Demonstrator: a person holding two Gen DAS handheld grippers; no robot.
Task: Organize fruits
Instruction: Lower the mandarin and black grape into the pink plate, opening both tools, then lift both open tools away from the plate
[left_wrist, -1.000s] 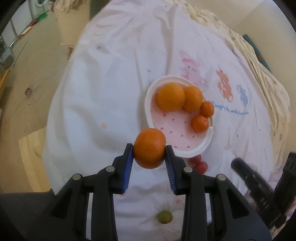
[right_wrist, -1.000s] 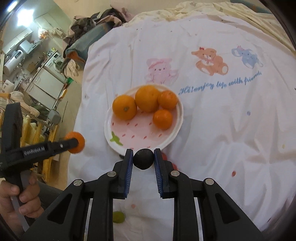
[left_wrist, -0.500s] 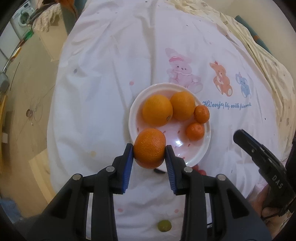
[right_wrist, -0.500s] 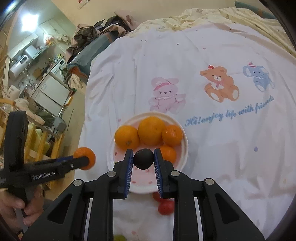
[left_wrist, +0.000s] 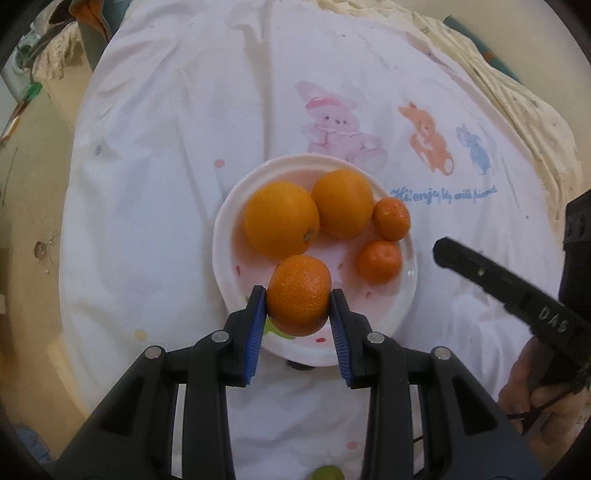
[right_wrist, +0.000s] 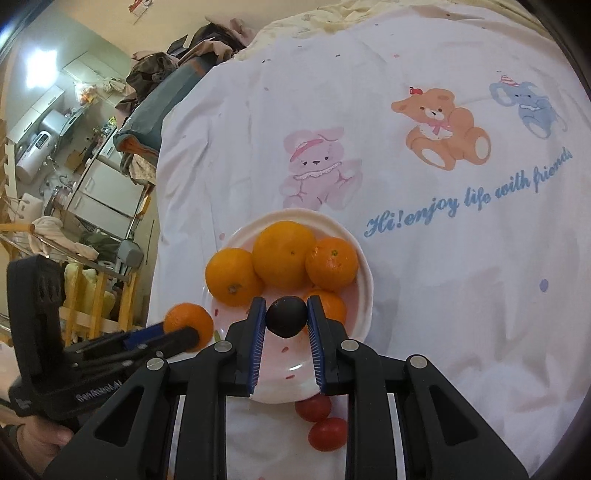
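Note:
My left gripper (left_wrist: 298, 301) is shut on an orange mandarin (left_wrist: 298, 293), which hangs over the near part of a white and pink plate (left_wrist: 406, 291). On the plate lie two large oranges (left_wrist: 281, 223) and two small mandarins (left_wrist: 379, 260). My right gripper (right_wrist: 286, 318) is shut on a small dark round fruit (right_wrist: 286, 317), held above the near side of the same plate (right_wrist: 364, 295). The right wrist view also shows the left gripper (right_wrist: 186, 334) with its mandarin (right_wrist: 186, 319) at the plate's left edge. Two red cherry tomatoes (right_wrist: 327, 434) lie just in front of the plate.
The plate rests on a white cloth (left_wrist: 166, 147) printed with a bunny, a bear and an elephant. A small green fruit (left_wrist: 327, 472) lies on the cloth near me. A cluttered room with shelves (right_wrist: 74, 177) lies beyond the cloth's left edge.
Both grippers have moved forward and a little lower, toward the plate. The mandarin and the dark fruit now hang over the plate's near part instead of short of it.

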